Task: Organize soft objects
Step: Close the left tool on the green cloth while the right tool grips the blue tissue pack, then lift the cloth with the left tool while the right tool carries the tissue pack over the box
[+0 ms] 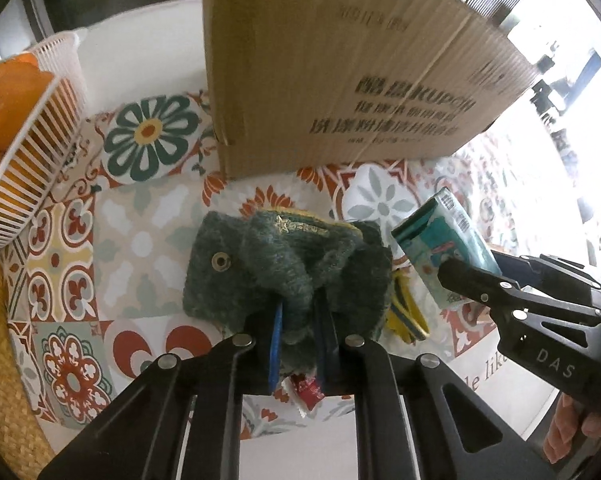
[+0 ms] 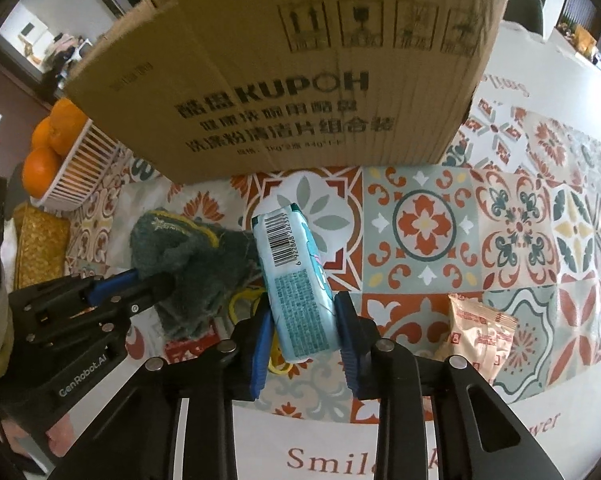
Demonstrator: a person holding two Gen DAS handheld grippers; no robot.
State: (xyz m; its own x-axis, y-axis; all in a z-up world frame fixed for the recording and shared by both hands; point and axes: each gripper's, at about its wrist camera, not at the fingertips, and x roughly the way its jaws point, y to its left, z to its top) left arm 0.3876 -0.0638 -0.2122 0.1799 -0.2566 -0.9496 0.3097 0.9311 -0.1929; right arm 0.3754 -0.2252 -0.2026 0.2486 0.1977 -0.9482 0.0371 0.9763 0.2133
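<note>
My left gripper (image 1: pixel 300 320) is shut on a fuzzy dark green cloth (image 1: pixel 284 256) with a snap button and holds it above the patterned tablecloth; the cloth also shows in the right wrist view (image 2: pixel 188 256). My right gripper (image 2: pixel 302 320) is shut on a teal tissue pack (image 2: pixel 296 280), barcode up, tilted; the pack also shows in the left wrist view (image 1: pixel 444 248). A large cardboard box (image 1: pixel 340 60) stands just behind both, also in the right wrist view (image 2: pixel 292 72).
A white basket of oranges (image 1: pixel 32 128) stands at the left, on a woven mat (image 1: pixel 4 360). Yellow scissors (image 1: pixel 408 316) and a red packet (image 1: pixel 306 392) lie under the cloth. A beige snack packet (image 2: pixel 480 332) lies right of the right gripper.
</note>
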